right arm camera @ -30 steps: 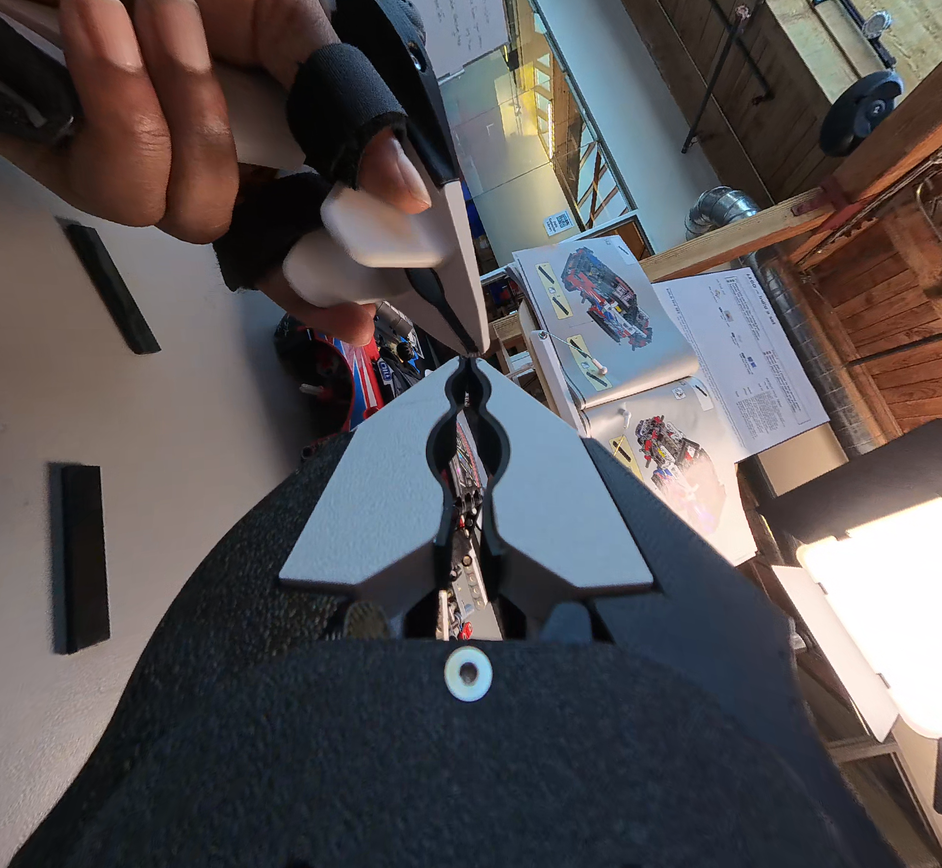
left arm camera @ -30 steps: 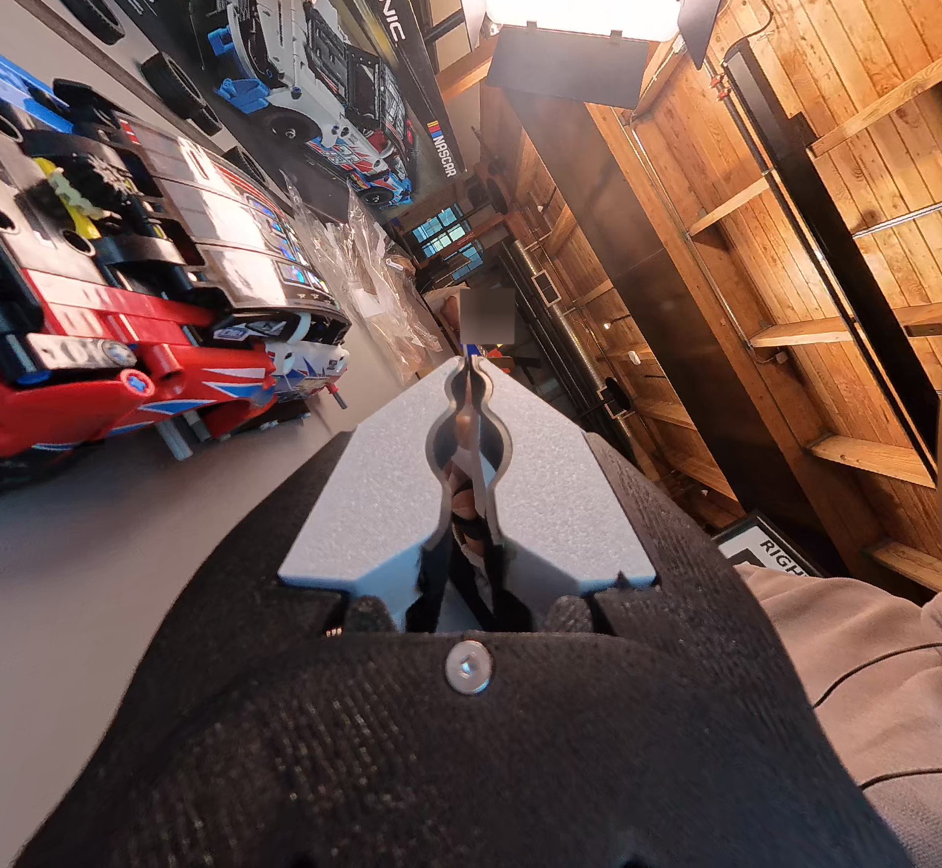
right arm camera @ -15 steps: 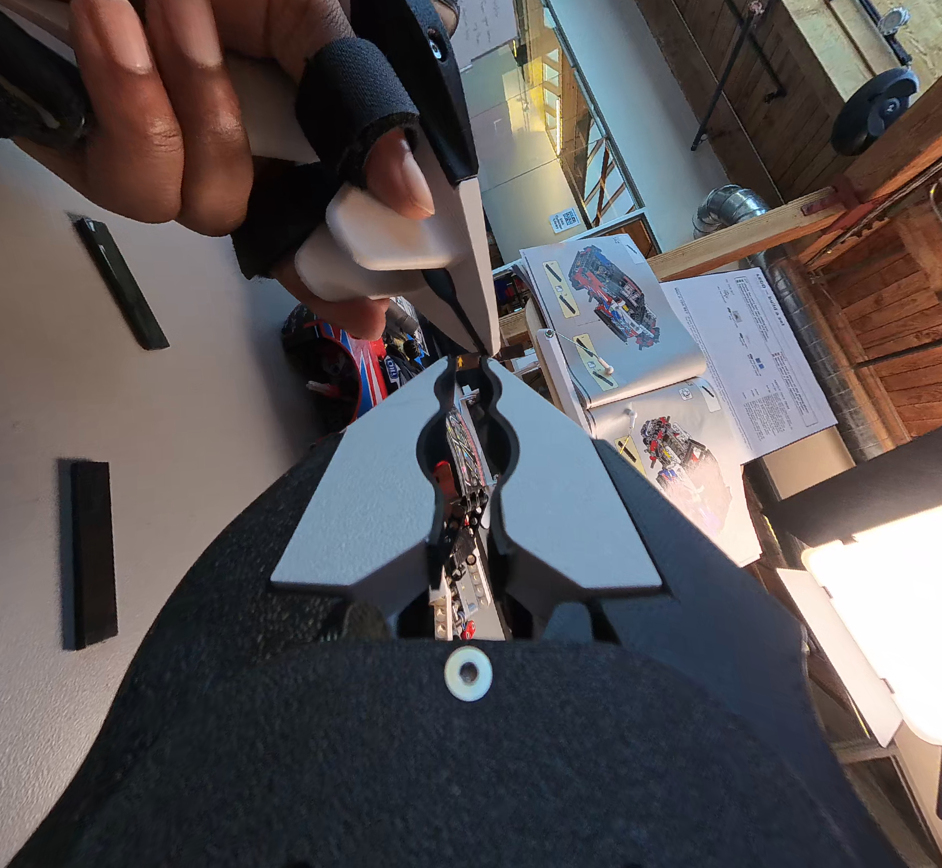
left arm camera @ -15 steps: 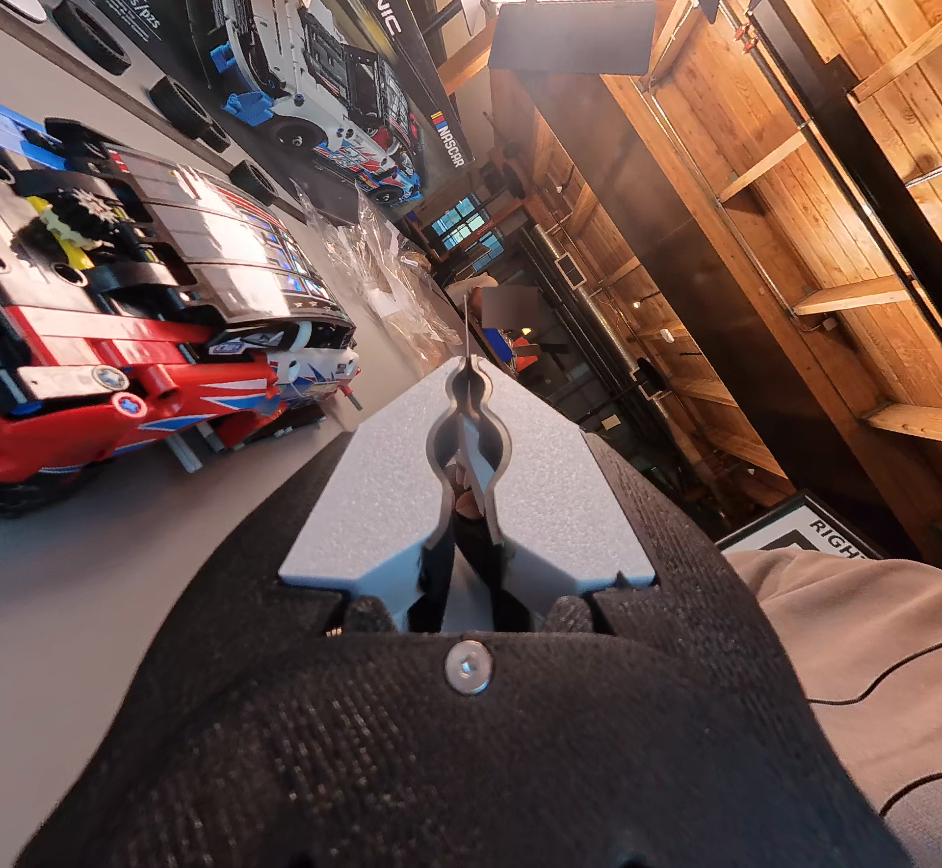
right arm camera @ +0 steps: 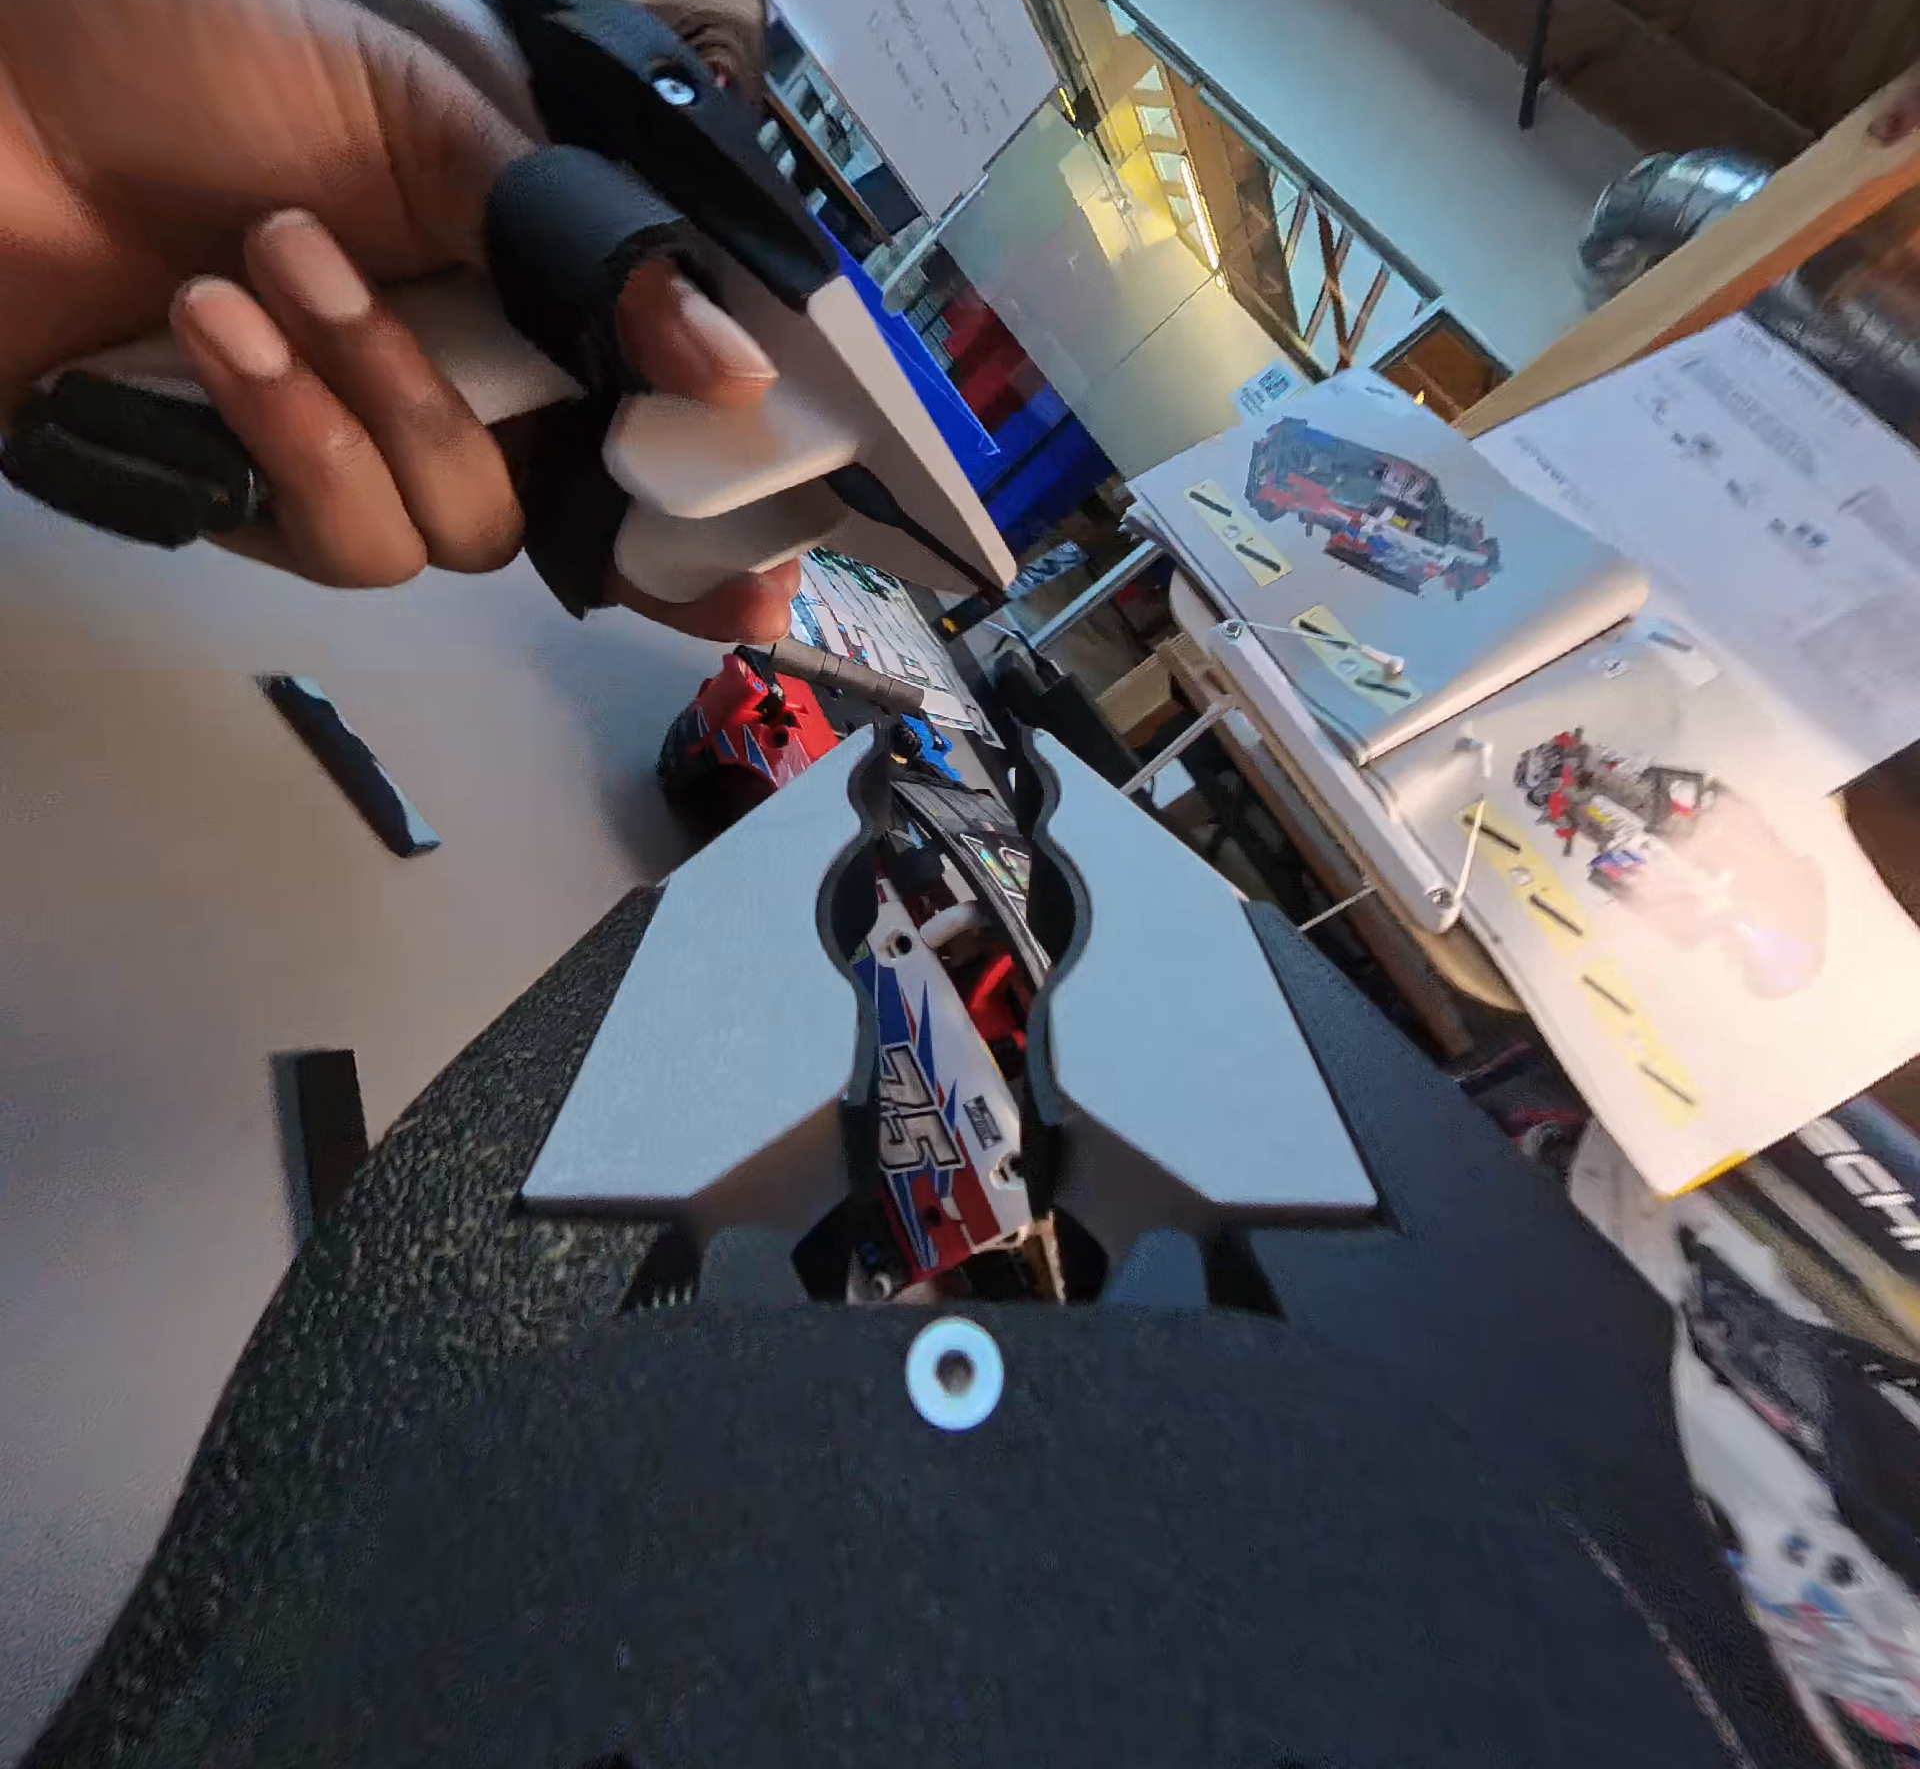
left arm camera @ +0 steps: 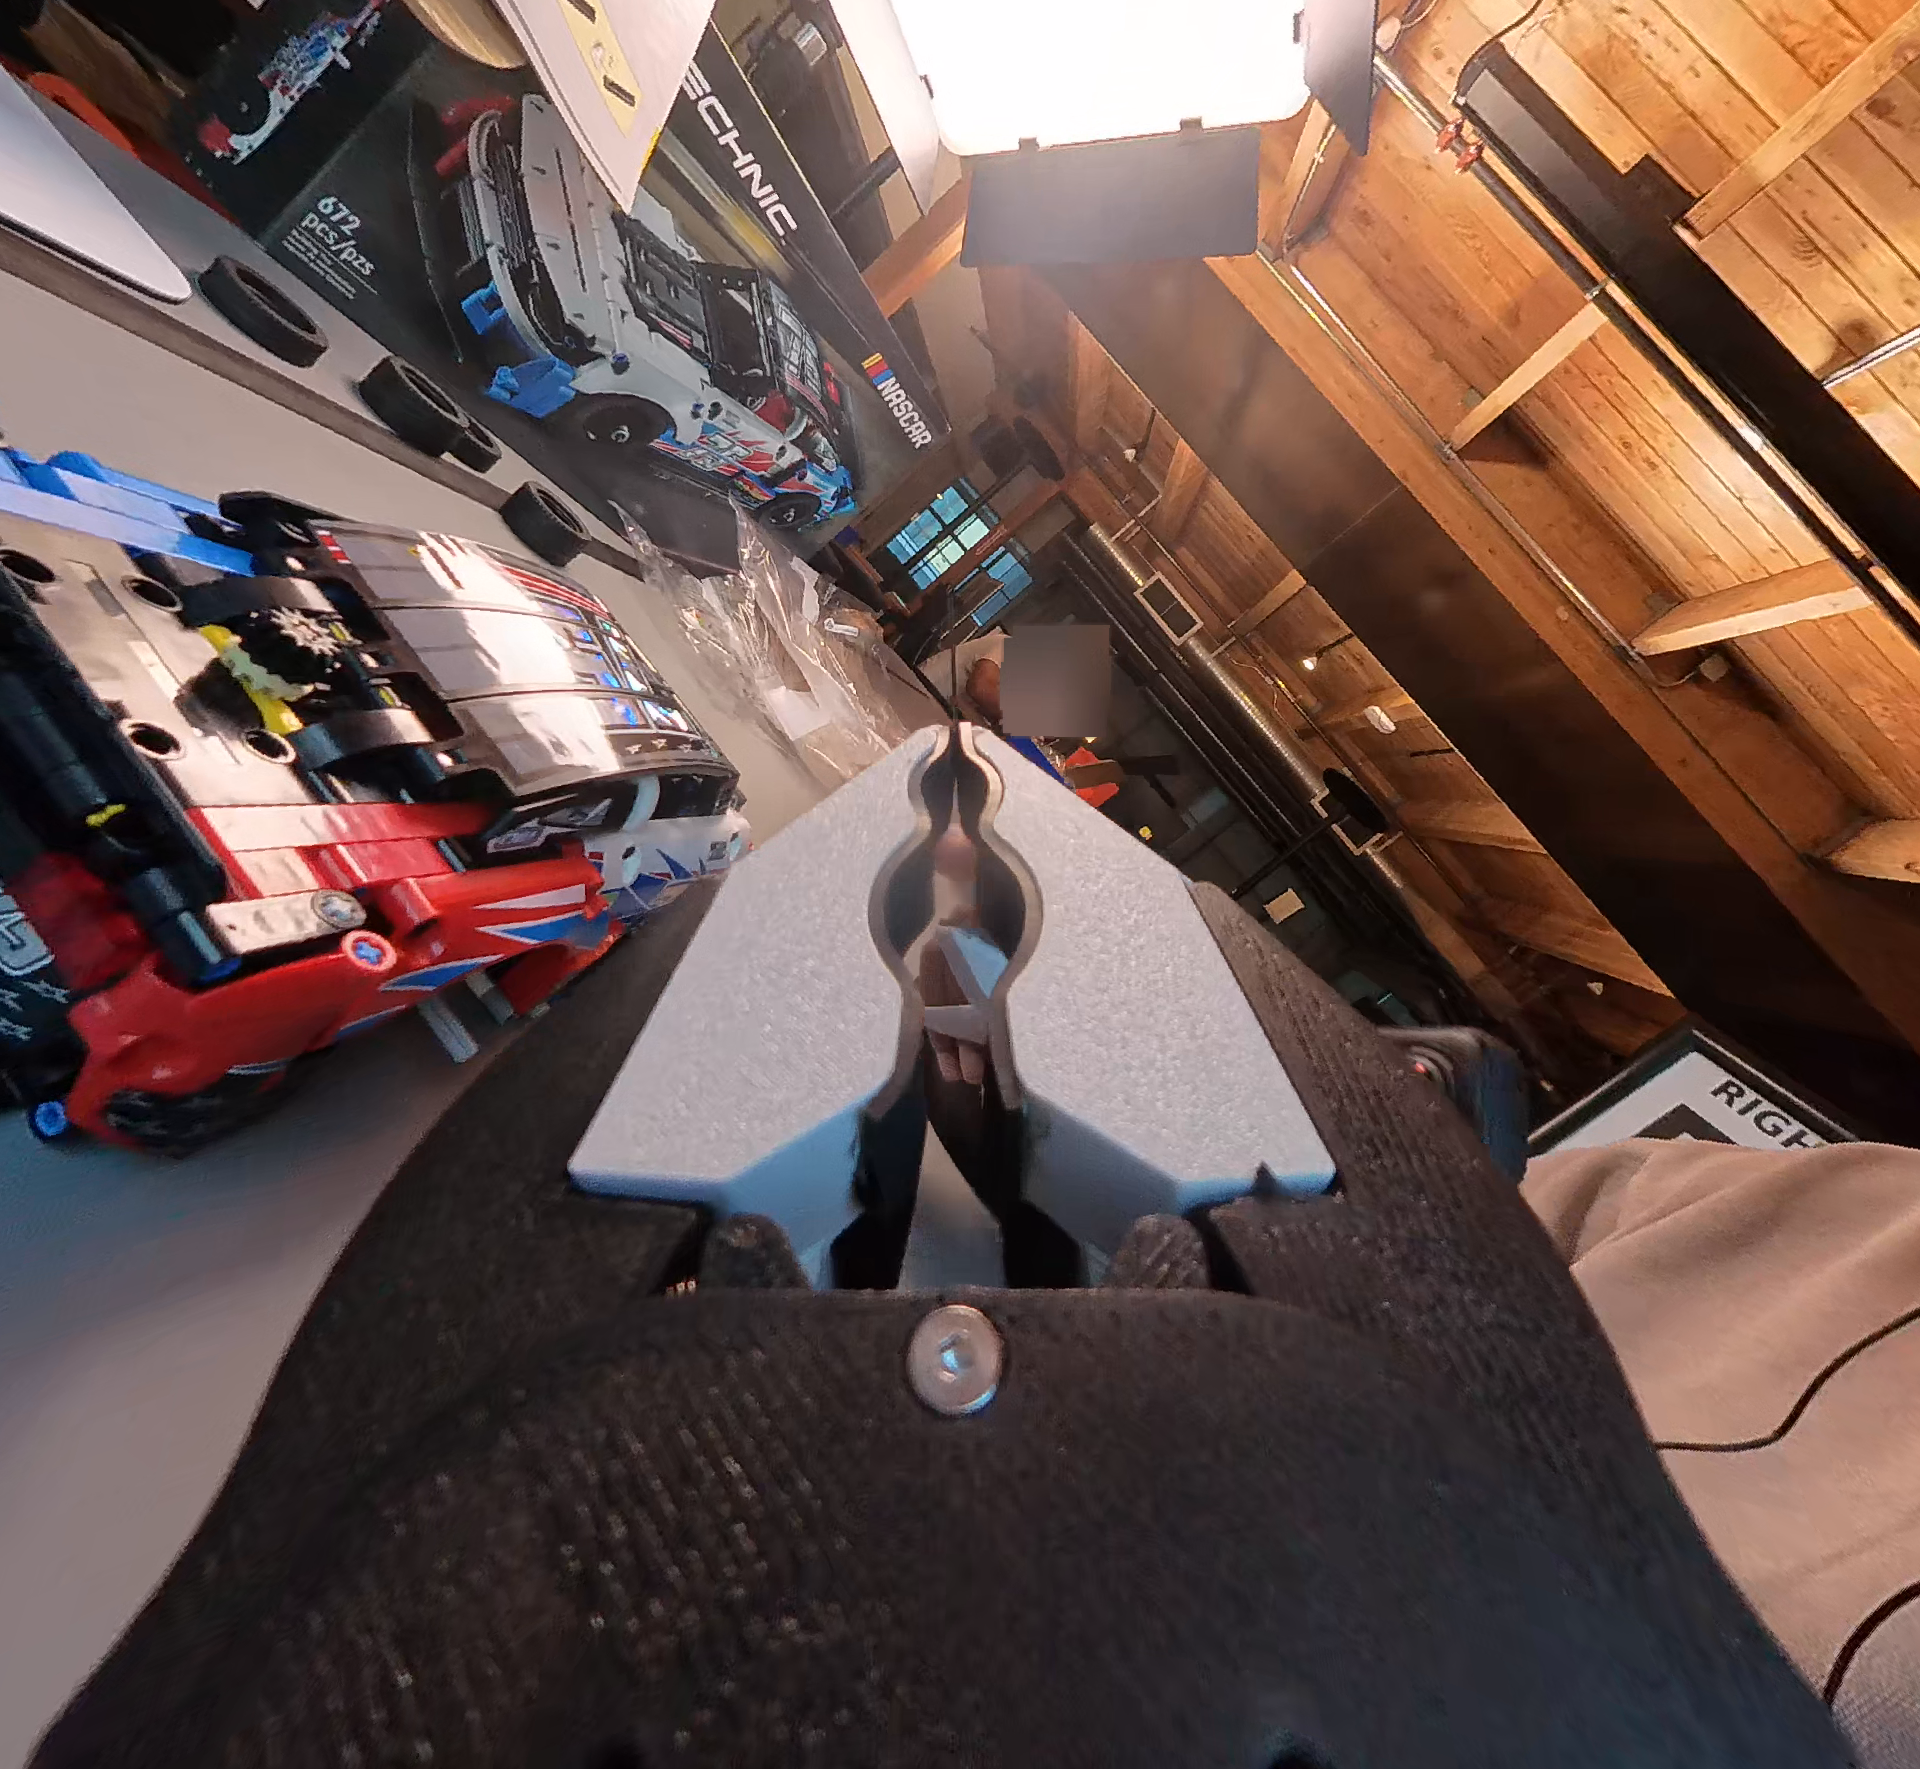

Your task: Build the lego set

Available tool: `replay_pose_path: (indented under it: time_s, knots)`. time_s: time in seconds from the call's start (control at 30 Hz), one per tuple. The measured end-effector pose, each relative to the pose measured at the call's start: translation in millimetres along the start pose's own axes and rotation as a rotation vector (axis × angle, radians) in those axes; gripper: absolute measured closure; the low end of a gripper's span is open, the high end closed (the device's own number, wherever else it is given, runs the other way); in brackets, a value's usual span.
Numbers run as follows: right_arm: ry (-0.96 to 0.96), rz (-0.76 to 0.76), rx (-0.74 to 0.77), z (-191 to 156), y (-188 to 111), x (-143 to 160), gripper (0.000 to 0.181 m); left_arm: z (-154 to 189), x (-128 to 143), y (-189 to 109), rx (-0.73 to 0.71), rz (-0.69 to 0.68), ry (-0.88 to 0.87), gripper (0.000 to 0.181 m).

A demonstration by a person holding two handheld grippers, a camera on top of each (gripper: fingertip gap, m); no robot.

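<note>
**Technician A:** What is the condition of the left gripper [left arm camera: 958,732]?

**Technician B:** Its grey fingers [left arm camera: 779,971] meet at the tips, leaving no gap there. A thin dark sliver projects from the tips; whether it is clamped or lies behind them cannot be determined. In the right wrist view the same left gripper [right arm camera: 997,581] is held in a hand [right arm camera: 260,285] above the table, tips closed to a point.

**Technician A:** And the right gripper [right arm camera: 951,763]?

**Technician B:** Its jaws stand narrowly apart. No part is held between them. The model's white, blue and red bodywork shows through the gap.

**Technician A:** Where is the lego car [left arm camera: 312,784]?

**Technician B:** It rests on the grey table [left arm camera: 156,1356], to the left of the left gripper in the left wrist view, red nose toward the camera. In the right wrist view the lego car [right arm camera: 935,1096] lies directly beneath the right gripper.

**Technician A:** What surrounds it?

**Technician B:** Loose black tyres [left arm camera: 416,389] lie on the table in front of the set box [left arm camera: 644,285]. Clear plastic bags [left arm camera: 790,639] lie past the car. Two black strips [right arm camera: 353,763] lie apart on the table. An open instruction booklet [right arm camera: 1455,597] stands to the right.
</note>
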State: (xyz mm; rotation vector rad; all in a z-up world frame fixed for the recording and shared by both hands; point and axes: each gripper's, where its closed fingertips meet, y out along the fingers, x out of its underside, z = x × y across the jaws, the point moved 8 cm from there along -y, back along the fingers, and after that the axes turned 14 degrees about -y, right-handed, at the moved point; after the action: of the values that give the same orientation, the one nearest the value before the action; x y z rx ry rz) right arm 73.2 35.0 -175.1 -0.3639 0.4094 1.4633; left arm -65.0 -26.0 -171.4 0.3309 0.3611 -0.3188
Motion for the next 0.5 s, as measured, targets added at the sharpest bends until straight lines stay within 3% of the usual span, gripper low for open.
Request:
replay_pose_path:
  time_s: [0.17,0.37,0.5]
  knots:
    - [0.410,0.089,-0.081,15.8,-4.4,8.4,0.163,2.5,-0.7,-1.1,0.062,0.022,-0.001,0.181]
    - [1.122,0.283,-0.255,31.2,-0.7,13.0,0.166,9.4,0.0,-1.3,0.174,0.059,-0.015,0.181]
    - [1.299,0.344,-0.267,32.5,2.5,11.4,0.174,12.6,2.1,0.0,0.203,0.066,-0.011,0.181]
